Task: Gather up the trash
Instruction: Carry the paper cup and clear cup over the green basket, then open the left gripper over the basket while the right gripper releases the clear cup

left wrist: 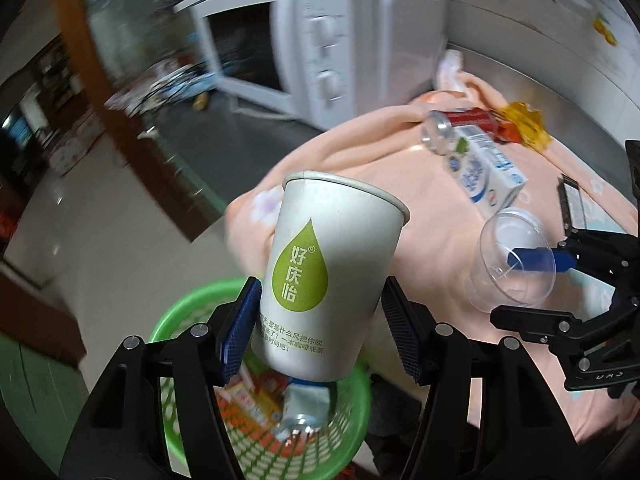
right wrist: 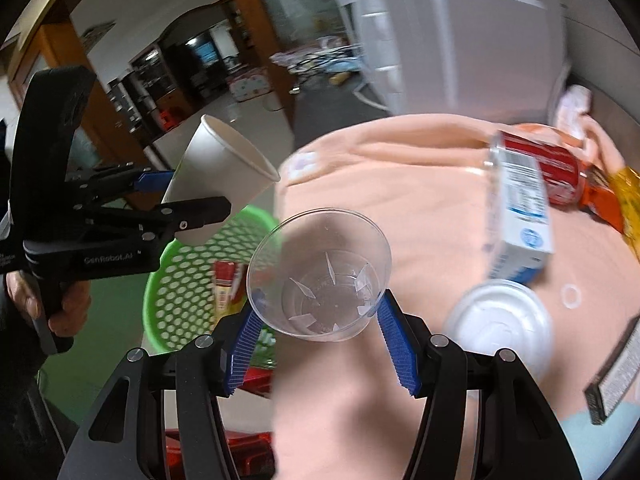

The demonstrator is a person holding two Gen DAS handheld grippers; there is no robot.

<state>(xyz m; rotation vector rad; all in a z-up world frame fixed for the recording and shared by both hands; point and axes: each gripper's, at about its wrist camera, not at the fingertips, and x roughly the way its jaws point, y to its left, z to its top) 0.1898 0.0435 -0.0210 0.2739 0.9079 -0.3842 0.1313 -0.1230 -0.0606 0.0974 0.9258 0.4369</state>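
1. My left gripper (left wrist: 320, 320) clamps the paper cup (left wrist: 332, 272) low on its wall, directly above the green basket (left wrist: 352, 420). It is light and crushable, so I squeeze gently.
2. My right gripper (right wrist: 320, 344) pinches the clear plastic cup (right wrist: 320, 276) near its base, over the table edge beside the basket. It looks thin and slippery.

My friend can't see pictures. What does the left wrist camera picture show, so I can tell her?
The left gripper holds a white paper cup with a green drop logo above a green basket that has trash in it. To the right, the other gripper holds a clear plastic cup over a peach cloth, with a white microwave behind.
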